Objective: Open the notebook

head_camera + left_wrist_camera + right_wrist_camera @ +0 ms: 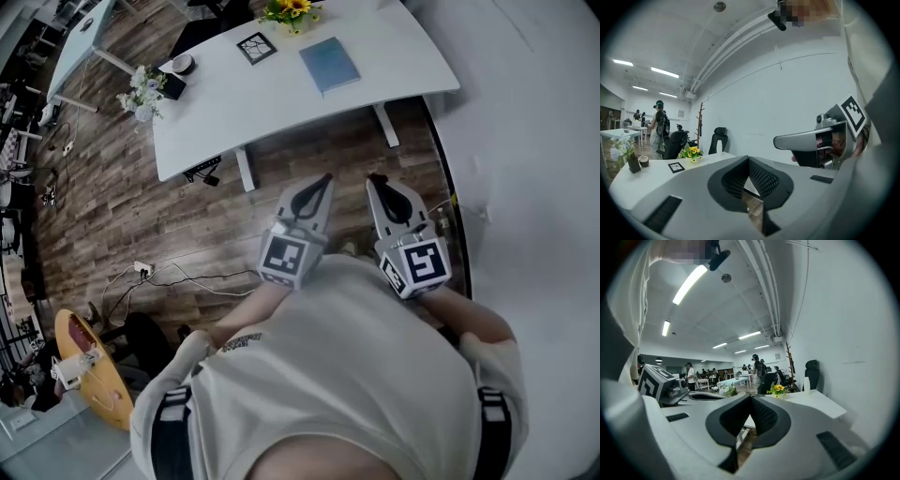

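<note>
A blue notebook [329,64] lies closed on the white table [281,103], near its right end. Both grippers are held close to the person's chest, well short of the table and over the wood floor. My left gripper [325,178] is shut with nothing in it; its jaws meet at the tip [749,158]. My right gripper [375,178] is likewise shut and empty, jaws together [751,397]. The notebook itself does not show in either gripper view.
On the table stand a yellow flower pot [291,11], a black square coaster [256,47], a cup [182,64] and a pale bouquet [142,94]. A white wall [534,141] runs along the right. Cables [178,277] lie on the floor; other people stand far off [659,124].
</note>
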Available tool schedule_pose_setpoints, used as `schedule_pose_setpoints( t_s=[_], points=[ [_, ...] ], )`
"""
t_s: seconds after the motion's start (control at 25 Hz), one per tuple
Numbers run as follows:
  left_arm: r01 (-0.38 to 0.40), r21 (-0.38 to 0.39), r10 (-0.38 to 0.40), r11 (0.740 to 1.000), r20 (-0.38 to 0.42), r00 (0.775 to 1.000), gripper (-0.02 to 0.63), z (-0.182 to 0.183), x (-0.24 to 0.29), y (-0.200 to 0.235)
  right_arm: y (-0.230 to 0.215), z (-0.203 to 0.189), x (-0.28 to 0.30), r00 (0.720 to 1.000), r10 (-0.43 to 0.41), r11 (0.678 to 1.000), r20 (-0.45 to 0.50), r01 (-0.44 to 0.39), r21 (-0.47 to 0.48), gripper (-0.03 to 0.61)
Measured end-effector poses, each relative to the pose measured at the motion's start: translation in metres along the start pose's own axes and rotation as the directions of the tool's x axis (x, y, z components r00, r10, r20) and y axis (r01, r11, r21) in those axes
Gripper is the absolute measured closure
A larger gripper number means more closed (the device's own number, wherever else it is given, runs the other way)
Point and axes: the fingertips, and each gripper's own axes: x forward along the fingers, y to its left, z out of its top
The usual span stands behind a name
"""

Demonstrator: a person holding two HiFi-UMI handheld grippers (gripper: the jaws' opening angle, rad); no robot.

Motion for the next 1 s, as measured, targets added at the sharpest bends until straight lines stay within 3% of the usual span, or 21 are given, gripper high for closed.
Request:
schedule_pose_setpoints(
  t_s=[0.44,1.0],
  points=[
    [-0.049,-0.015,0.048,0.999,-0.005,0.999,0.614,-0.004,0.022,0.011,-0.021,-0.004,0.009,1.0,0.025,1.0,-0.009,-0.025,-0.007,0.575],
    [-0.041,0.002,0.041,0.999,0.0,0.999,0.614,-0.001,0.064,0.038,-0.056,0.001,0.053,1.0,0.014,1.0,-0.002,-0.014,-0.001,0.575]
  ],
)
